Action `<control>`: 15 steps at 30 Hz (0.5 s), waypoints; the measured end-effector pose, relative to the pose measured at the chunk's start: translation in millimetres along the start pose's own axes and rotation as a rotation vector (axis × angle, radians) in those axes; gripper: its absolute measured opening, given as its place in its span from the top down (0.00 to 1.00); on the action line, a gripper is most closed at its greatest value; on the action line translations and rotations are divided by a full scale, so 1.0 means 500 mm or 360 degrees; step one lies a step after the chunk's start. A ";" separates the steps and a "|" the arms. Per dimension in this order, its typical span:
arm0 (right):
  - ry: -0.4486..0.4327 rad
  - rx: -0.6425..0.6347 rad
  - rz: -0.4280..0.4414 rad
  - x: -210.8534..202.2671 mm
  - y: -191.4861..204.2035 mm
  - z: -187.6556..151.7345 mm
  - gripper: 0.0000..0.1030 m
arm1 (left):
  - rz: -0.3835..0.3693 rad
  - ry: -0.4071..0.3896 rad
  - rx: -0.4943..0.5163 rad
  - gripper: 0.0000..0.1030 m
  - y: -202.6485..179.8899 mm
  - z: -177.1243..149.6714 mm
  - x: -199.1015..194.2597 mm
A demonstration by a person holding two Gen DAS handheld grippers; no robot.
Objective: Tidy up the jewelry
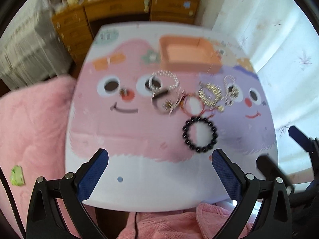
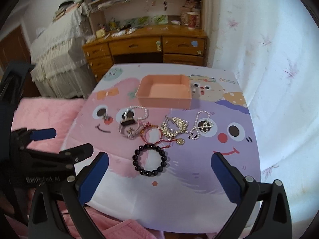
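Orange tray (image 2: 164, 94) sits empty at the table's (image 2: 179, 199) far side. Jewelry lies loose just in front of the tray: pearl bracelet (image 2: 139, 112), red cord bracelet (image 2: 152, 136), gold chain (image 2: 175, 128), pearl necklace (image 2: 201, 127). Black bead bracelet (image 2: 150, 160) lies nearest, further from the tray.

Left gripper (image 1: 159, 169) and right gripper (image 2: 159, 171): jaws wide apart, nothing held.

Risk: the pieces overlap and touch, so lifting one could snag and drag a neighbour. The left view is blurred, so aim from there may be off.
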State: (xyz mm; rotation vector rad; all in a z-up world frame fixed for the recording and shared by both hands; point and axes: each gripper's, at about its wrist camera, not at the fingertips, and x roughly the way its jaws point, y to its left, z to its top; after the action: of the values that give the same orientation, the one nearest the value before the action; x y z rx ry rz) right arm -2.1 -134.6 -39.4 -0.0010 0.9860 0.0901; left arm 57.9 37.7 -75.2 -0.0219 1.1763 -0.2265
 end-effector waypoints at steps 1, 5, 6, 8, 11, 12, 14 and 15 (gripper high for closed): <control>0.0039 -0.0013 0.0016 0.018 0.009 -0.002 0.00 | -0.0002 0.0049 -0.0015 0.01 0.014 0.004 0.021; 0.0151 -0.0057 0.0025 0.087 0.045 -0.015 0.00 | 0.0057 0.0183 -0.0013 0.01 0.070 0.022 0.107; 0.0167 -0.0062 0.0031 0.108 0.054 -0.020 0.00 | 0.0088 0.0217 0.0002 0.01 0.087 0.022 0.120; 0.0193 -0.0065 0.0023 0.142 0.068 -0.032 0.00 | 0.0143 0.0242 0.0046 0.01 0.110 0.030 0.151; 0.0290 -0.0069 0.0003 0.206 0.092 -0.049 0.23 | 0.0189 0.0243 0.0096 0.02 0.149 0.051 0.192; 0.0329 -0.0087 -0.0019 0.229 0.101 -0.053 0.28 | 0.0189 0.0219 0.0101 0.04 0.162 0.061 0.206; 0.0372 -0.0124 -0.0066 0.262 0.116 -0.060 0.43 | 0.0146 0.0175 0.0105 0.05 0.179 0.079 0.231; 0.0389 -0.0137 -0.0080 0.281 0.121 -0.062 0.46 | 0.0127 0.0149 0.0110 0.07 0.186 0.090 0.244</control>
State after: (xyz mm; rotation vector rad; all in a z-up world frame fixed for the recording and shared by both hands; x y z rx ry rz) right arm 44.5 -65.1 -170.9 -0.1182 1.2253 0.0873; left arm 158.8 101.0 -181.8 0.0967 1.2590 -0.1992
